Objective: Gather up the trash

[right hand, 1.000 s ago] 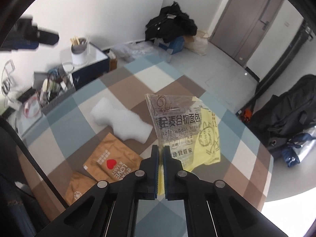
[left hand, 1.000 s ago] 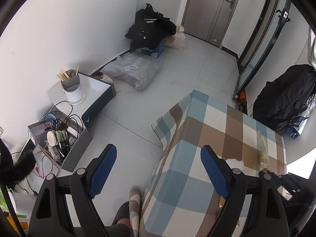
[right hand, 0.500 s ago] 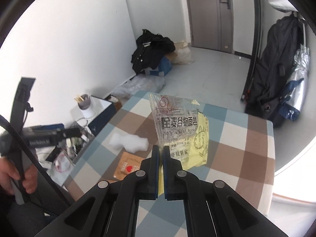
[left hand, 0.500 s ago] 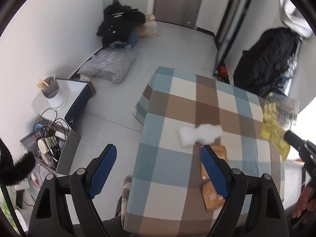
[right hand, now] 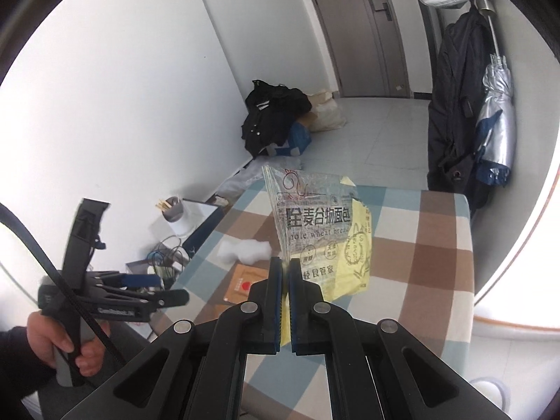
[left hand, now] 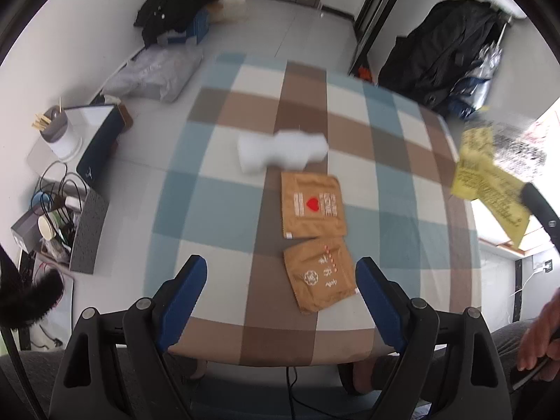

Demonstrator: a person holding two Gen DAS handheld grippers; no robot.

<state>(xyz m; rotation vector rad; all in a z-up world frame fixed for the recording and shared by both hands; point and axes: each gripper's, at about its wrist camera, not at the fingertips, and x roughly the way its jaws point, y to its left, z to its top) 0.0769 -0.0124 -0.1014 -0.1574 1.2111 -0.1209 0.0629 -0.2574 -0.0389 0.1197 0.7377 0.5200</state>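
My right gripper [right hand: 285, 262] is shut on a clear and yellow bread wrapper [right hand: 322, 231], held up above the checked table [right hand: 437, 245]. The same wrapper [left hand: 490, 175] shows at the right edge of the left wrist view. My left gripper [left hand: 280, 269] hangs open over the near end of the table [left hand: 217, 203], nothing between its blue pads. Just beyond it lie two brown pouches, one with a red heart [left hand: 313, 206] and one nearer [left hand: 320, 278]. A white foam piece [left hand: 281, 150] lies further out.
On the floor left of the table stand a white cabinet with a cup of sticks [left hand: 57, 133] and a box of cables [left hand: 59, 220]. Black clothes [left hand: 175, 0] and a grey bag [left hand: 154, 73] lie by the wall. A black bag [left hand: 441, 49] hangs at right.
The left gripper has swung from beside the table to over its near end, bringing the pouches into view. The right gripper has lifted the wrapper higher and rolled; the table looks further away.
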